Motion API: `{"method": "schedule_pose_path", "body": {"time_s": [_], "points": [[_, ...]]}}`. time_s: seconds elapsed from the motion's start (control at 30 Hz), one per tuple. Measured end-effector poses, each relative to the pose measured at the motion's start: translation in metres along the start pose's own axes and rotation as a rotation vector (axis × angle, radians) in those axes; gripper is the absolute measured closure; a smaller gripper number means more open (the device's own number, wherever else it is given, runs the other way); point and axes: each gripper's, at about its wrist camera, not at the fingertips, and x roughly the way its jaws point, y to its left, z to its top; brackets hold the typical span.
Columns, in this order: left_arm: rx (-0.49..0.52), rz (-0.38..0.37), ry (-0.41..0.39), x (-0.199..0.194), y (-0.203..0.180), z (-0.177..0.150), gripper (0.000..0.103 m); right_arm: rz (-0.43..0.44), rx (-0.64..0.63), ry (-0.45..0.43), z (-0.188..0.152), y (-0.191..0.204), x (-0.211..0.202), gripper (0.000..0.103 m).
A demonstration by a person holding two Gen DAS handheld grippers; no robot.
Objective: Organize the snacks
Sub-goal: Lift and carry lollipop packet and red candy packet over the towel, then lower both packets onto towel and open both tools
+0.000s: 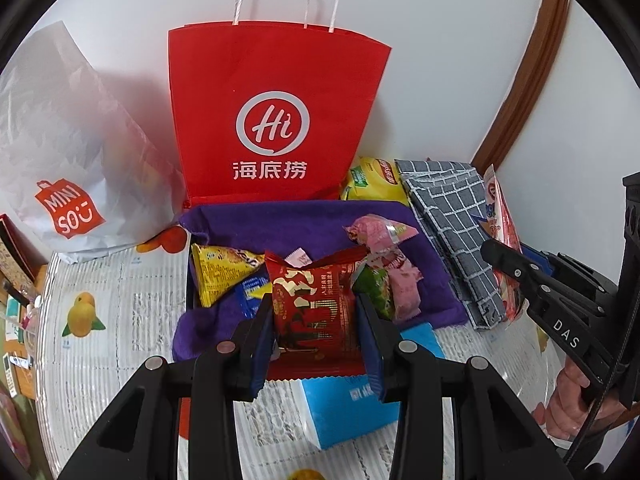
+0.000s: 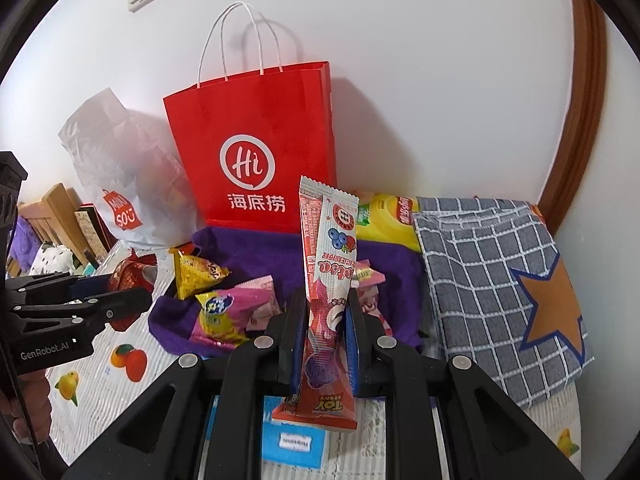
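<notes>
Through the left wrist view we are clenching the left tool on a red snack packet above the purple cloth, while through the right wrist view we are gripping a pink stick pack in the right tool, likely next carrying both toward the red paper bag.

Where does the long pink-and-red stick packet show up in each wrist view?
Left wrist view: far right edge, the stick packet stands between the right gripper's fingers.
Right wrist view: centre, the packet upright, clamped in that gripper.
Shared landmark: the red paper bag against the wall.
</notes>
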Motion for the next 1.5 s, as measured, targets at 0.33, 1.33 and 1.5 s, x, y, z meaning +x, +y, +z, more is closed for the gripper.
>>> {"method": "schedule_pose_path", "body": {"time_s": [0.33, 1.33, 1.5], "points": [[-0.016, -0.013, 0.020, 0.036, 0.014, 0.024, 0.066, -0.009, -0.021, 0.017, 0.021, 0.001, 0.039, 0.085], [-0.078, 0.001, 0.121, 0.117, 0.048, 0.027, 0.066, -0.026, -0.070, 0.248, -0.004, -0.007, 0.150, 0.084], [-0.095, -0.012, 0.134, 0.123, 0.050, 0.026, 0.066, -0.032, -0.083, 0.260, -0.006, -0.005, 0.154, 0.083]]}}
